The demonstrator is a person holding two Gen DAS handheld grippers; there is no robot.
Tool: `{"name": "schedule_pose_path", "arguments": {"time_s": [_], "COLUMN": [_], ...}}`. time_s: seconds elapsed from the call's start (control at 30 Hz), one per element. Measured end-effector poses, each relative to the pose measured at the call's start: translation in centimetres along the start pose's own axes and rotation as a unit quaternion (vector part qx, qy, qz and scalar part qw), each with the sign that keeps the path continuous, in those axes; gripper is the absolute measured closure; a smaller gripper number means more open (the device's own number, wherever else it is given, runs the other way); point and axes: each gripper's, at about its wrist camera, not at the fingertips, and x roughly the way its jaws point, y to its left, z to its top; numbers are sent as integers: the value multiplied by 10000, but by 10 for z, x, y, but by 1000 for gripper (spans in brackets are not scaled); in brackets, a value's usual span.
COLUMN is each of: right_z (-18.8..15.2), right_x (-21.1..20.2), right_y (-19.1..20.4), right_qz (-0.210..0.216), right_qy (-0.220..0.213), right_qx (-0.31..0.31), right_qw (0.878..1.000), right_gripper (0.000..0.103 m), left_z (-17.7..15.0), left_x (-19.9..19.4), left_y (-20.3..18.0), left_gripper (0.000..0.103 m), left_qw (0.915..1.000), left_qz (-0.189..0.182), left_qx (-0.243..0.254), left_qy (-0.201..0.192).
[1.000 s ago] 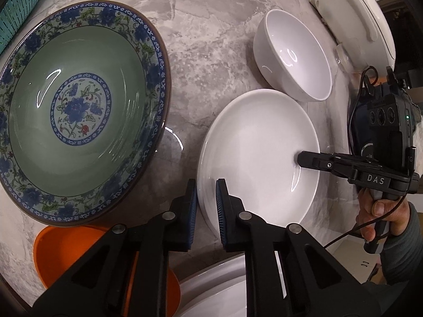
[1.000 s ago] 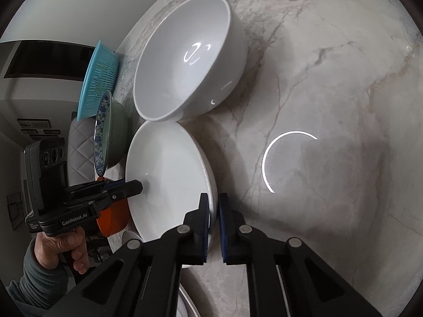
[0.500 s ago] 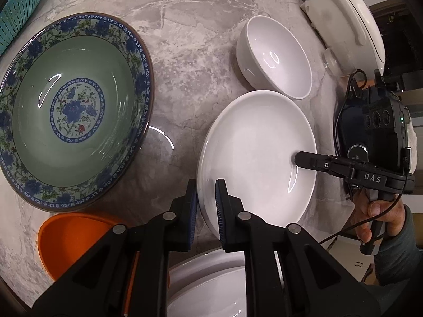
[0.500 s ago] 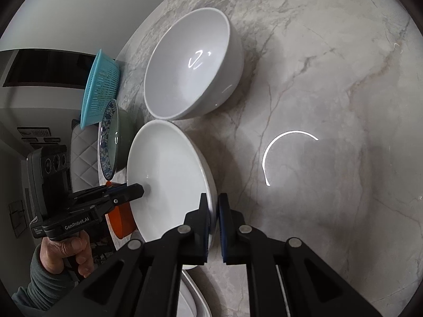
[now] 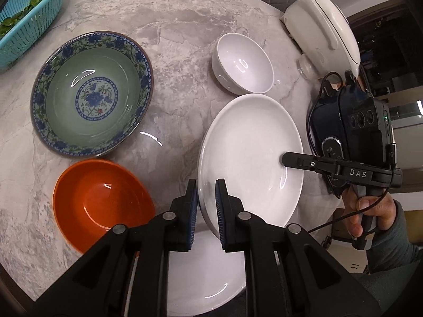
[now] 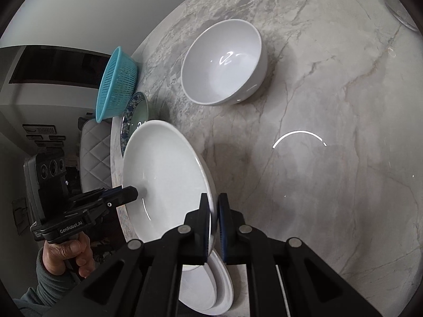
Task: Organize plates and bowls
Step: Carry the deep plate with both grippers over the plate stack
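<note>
Both grippers hold one white plate [image 5: 251,142] in the air by opposite rims. My left gripper [image 5: 206,206] is shut on its near rim. My right gripper [image 6: 214,219] is shut on the plate [image 6: 164,169] at the other rim; it shows in the left wrist view [image 5: 284,159]. More white plates [image 5: 201,272] lie below at the table's near edge, also in the right wrist view [image 6: 211,290]. On the table stand a white bowl [image 5: 243,64], a green and blue floral bowl [image 5: 92,92] and an orange bowl [image 5: 100,203].
A teal colander [image 5: 29,18] with greens stands at the far left of the marble table [image 5: 171,26]. A white rice cooker [image 5: 325,31] stands at the far right. The white bowl [image 6: 224,63] and colander [image 6: 116,84] also show in the right wrist view.
Both grippers have lifted the white plate higher and pulled it back toward the near edge. The bowls look smaller and the plates below have come into view.
</note>
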Motion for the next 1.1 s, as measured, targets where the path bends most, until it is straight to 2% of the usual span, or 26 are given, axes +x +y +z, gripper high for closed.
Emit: {"name": "schedule_pose_path", "arguments": {"time_s": [0.3,0.57,0.83,1.1], "right_z": [-37,-75,-110,-128], "right_x": [2,14,26,49], "right_y": [40,62,68,60], "right_qz": [-10,-78,-210,-609], "right_qy": [175,395,612,692], "right_qx": [-260,-453,-475,-524], "right_qw": [9995,9982,9968,9944], "right_gripper": [95,95,94,95], "left_z": [-71,-137,-183,-214], "left_x": [-39,-59,-47,-18], "left_y": [14,38,58,75], "left_gripper": [91,91,91,91], "left_qw": [9996,9990,9985,9979], "left_qz": [-143,-207,-242,-150], "left_qx": [-211,-366,-496,-592], "left_qy": [-100,-146,11,194]}}
